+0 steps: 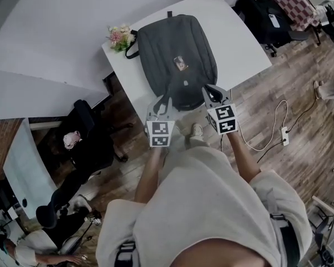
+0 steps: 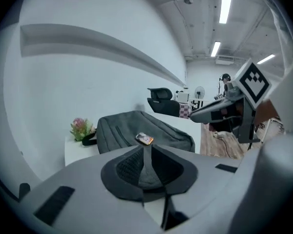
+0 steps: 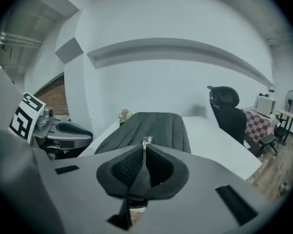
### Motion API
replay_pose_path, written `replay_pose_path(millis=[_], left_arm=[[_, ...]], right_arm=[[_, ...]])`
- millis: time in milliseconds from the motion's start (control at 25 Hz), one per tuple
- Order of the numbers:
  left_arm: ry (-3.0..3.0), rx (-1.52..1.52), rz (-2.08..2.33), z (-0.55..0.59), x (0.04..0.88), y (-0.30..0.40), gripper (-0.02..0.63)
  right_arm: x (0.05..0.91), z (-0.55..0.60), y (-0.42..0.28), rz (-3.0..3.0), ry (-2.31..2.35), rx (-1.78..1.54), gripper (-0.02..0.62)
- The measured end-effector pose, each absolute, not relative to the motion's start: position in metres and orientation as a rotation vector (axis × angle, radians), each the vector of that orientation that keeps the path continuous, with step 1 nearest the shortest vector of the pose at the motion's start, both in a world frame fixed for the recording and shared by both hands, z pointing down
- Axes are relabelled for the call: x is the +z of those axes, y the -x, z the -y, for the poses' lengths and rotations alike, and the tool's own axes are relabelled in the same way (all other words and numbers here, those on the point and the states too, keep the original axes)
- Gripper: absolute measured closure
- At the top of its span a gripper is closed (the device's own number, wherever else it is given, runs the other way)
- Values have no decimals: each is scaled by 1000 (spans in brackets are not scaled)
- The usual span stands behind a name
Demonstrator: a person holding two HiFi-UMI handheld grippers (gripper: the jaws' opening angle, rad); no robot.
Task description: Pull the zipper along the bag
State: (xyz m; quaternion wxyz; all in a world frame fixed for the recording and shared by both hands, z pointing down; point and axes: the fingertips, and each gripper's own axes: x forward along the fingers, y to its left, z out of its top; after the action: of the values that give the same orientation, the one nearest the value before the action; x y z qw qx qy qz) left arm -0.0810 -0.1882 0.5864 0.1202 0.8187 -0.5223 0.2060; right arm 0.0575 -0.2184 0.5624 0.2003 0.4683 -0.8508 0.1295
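Since neither claw grips anything: bag (image 1: 175, 60) on surface (image 1: 239, 43), long axis running away from both; left claw (image 1: 162, 102) by bag's near-left corner, slightly parted; right claw (image 1: 211, 93) over bag's near end, clenched empty, judged nearer.

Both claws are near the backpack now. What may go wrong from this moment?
The backpack lies at the near edge of the table, and neither the left claw nor the right claw grips it: a zipper pull might drag it off. The flowers stand right beside its strap, so a sliding bag could knock them over.
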Motion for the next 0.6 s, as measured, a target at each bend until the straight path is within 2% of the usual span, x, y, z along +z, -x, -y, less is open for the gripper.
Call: replay_pose_path(millis=[200,600], left_arm=[[-2417,483,1609,213,546,95,577],[-2477,426,1681,244,500,99,581]], right_arm=[[529,234,-72,2404,-1438,307,581],[473,258,-91,2441,-1576,186,581]])
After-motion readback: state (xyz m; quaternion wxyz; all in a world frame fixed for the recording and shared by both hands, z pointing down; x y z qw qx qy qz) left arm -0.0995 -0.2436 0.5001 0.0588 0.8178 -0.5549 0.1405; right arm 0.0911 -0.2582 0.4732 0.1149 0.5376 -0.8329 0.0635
